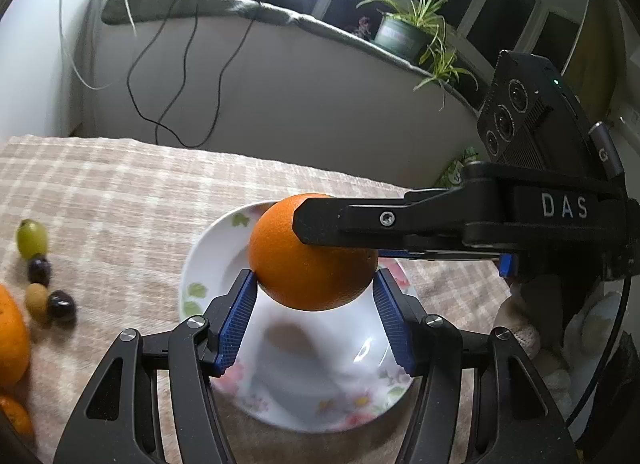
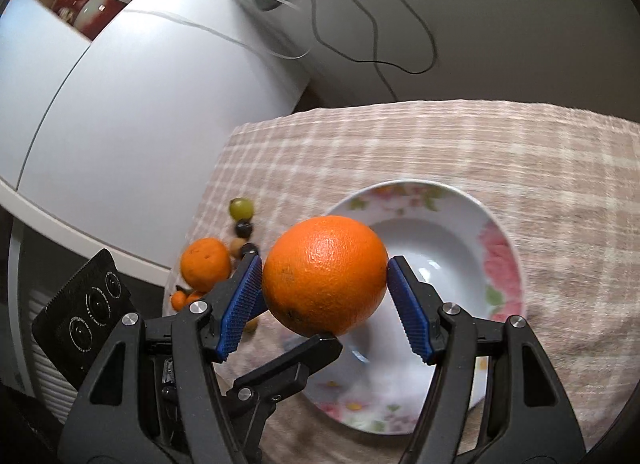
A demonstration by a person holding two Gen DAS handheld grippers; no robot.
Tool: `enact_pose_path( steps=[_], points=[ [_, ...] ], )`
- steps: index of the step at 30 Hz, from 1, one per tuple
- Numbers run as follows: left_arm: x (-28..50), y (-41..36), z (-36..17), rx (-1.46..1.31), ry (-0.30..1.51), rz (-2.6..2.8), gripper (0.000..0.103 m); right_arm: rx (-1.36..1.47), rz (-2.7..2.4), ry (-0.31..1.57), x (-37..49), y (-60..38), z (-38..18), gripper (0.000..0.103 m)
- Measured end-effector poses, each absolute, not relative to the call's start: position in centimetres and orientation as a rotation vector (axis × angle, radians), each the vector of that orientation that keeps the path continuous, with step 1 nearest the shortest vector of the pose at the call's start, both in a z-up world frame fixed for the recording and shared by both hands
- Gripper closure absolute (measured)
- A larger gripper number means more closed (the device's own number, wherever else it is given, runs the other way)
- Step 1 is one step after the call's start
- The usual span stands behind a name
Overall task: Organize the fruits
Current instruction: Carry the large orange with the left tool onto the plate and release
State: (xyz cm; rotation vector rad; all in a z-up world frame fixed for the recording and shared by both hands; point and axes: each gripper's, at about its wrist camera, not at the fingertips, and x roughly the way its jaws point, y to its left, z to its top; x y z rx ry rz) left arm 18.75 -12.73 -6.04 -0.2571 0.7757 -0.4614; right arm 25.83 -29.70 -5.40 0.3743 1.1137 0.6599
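A large orange [image 1: 312, 252] hangs above a white floral plate [image 1: 224, 248] on the checked cloth. Both grippers close on it from different sides. My left gripper [image 1: 315, 284] has its blue pads touching the orange's lower sides. My right gripper [image 2: 324, 272] holds the same orange [image 2: 325, 274] between its pads; in the left wrist view one of its fingers [image 1: 340, 220] crosses the fruit from the right. The plate [image 2: 460, 232] holds nothing else.
Left of the plate lie a green grape [image 1: 31, 238], dark grapes [image 1: 61, 305], a small tan fruit [image 1: 37, 300] and more oranges [image 1: 10, 340]; another orange [image 2: 205, 263] shows in the right view. A white cabinet [image 2: 120, 124] and windowsill plant [image 1: 404, 30] stand behind the table.
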Motion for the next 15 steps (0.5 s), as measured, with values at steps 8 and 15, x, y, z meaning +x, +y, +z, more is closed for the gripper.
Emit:
enact_pose_path(
  steps=[8, 15],
  points=[
    [20.1, -13.8, -7.1, -0.236, 0.826, -0.479, 0.043, 0.397, 0.637, 1.123, 26.4, -30.7, -7.1, 0.035],
    [20.2, -14.3, -7.3, -0.205, 0.836, -0.484, 0.043, 0.405, 0.628, 1.123, 26.2, -31.2, -7.5, 0.035]
  ],
)
